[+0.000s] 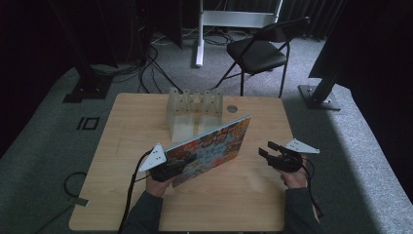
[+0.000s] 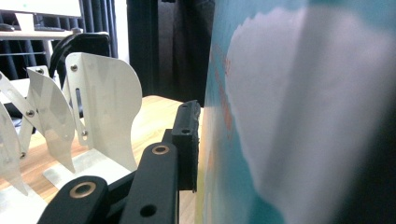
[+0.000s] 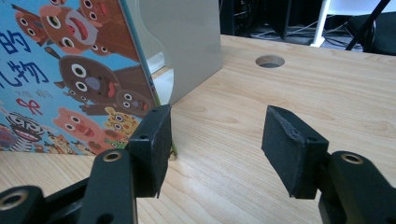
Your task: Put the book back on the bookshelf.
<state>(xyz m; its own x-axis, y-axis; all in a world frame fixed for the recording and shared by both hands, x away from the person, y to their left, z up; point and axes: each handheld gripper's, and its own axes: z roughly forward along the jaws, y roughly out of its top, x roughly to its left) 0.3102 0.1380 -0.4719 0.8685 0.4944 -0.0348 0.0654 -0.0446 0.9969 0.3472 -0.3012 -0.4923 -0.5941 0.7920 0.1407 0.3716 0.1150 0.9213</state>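
Dim room, table softly lit; nearest surfaces blurred.

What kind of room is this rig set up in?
Likely a lab or recording studio, not a home: dark curtains around grey carpet, loose cables on the floor, black stand bases, a lone folding chair, and one small wooden table holding a white book rack and a picture book.

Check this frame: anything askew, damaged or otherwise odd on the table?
One thing: the colourful cartoon-animal picture book stands tilted on its edge on the wooden table, leaning diagonally in front of the white divider rack instead of sitting in a slot. The left gripper is at its near end; the right gripper hangs open beside it. No damage visible.
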